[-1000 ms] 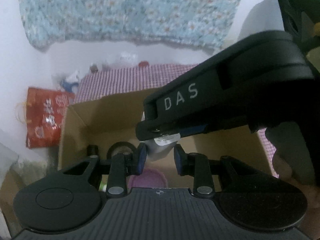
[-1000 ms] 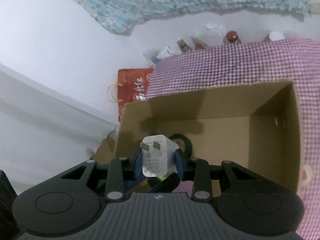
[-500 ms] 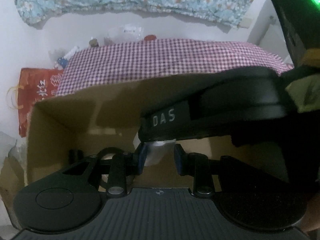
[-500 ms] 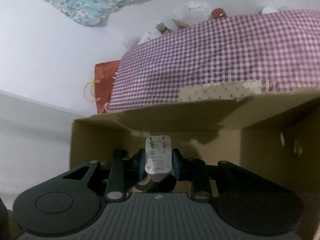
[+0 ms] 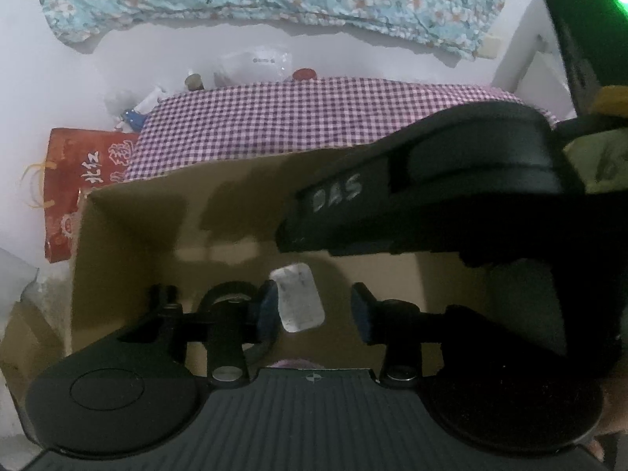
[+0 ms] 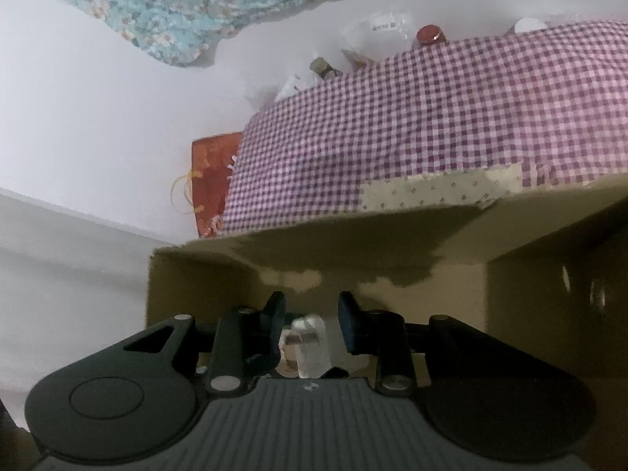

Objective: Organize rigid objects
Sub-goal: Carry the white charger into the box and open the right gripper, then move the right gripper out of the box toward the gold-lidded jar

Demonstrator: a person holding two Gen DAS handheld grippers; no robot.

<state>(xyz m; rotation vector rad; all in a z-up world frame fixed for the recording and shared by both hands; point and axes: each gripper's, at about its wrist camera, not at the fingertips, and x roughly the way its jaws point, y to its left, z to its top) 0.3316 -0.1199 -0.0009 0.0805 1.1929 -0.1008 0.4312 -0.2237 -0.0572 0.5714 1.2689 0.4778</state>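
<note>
A white plug adapter (image 5: 298, 303) is loose in the air inside the open cardboard box (image 5: 129, 235), blurred, below my right gripper's body (image 5: 431, 212). In the right wrist view the adapter (image 6: 310, 345) is between and below my right gripper (image 6: 312, 322), whose jaws stand apart from it. My left gripper (image 5: 314, 310) is open and empty over the box, with the adapter just right of its left finger (image 5: 267, 306). A black tape ring (image 5: 231, 294) lies on the box floor.
The box stands on a purple checked cloth (image 6: 431, 117). A red bag (image 5: 78, 180) hangs at the left. Bottles and packets (image 6: 392, 35) stand along the white wall behind. A purple item (image 5: 294, 365) shows low in the box.
My right gripper has opened and let go of the adapter, which is dropping into the box. My left gripper has opened wider. Both views moved lower into the box.
</note>
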